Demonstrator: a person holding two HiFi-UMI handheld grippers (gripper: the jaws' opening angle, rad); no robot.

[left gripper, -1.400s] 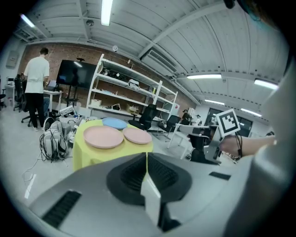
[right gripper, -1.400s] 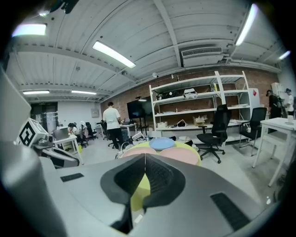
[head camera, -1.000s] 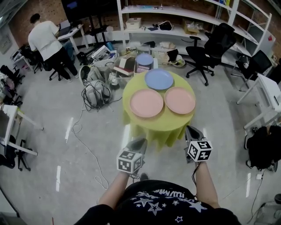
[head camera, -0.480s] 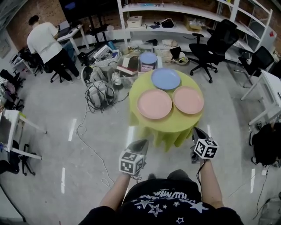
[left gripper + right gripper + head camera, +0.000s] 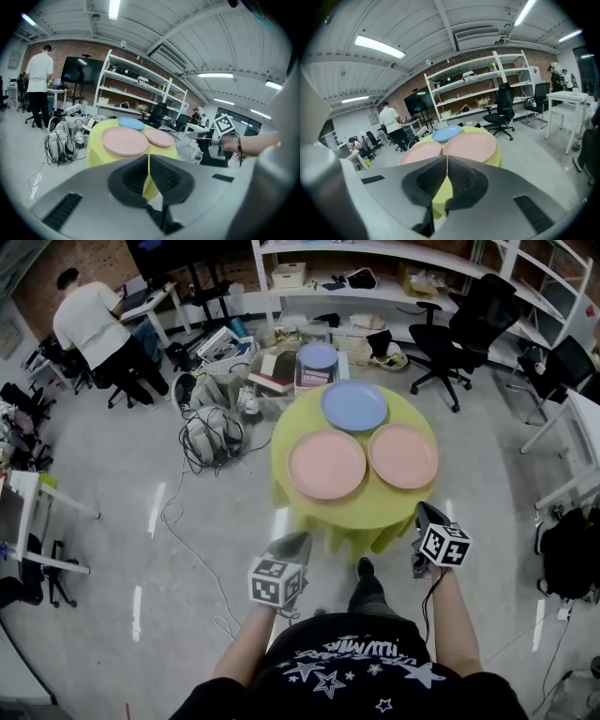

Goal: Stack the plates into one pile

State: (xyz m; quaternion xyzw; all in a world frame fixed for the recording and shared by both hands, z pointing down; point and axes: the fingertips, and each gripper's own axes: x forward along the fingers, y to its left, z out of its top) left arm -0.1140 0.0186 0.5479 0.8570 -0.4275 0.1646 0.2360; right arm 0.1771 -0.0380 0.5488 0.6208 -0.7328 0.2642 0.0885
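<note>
Holding one gripper in each hand, we stand at the near side of a small round table point(image 5: 361, 510) that is covered with a yellow-green cloth. The left gripper point(image 5: 296, 540) is in front of the table's near left edge and the right gripper point(image 5: 424, 512) is at its near right edge. Neither one touches the cloth or any plate.

In the left gripper view the two jaws are pressed together, with only a thin line between them and nothing inside. In the right gripper view the jaws are also closed on each other and are empty.

Three plates lie flat on the table, each one separately. The left pink plate point(image 5: 326, 465) and the right pink plate point(image 5: 403, 456) lie side by side, nearly touching, on the near half. The blue plate point(image 5: 354, 405) lies behind them at the far edge, just beside both.

Beyond the table, a second blue dish point(image 5: 317, 356) rests on a box among other things on the floor. A bundle of cables point(image 5: 211, 437) lies to the left of the table. Far to the left, a person in a white shirt point(image 5: 89, 320) stands at a desk, with the back turned to us.
</note>
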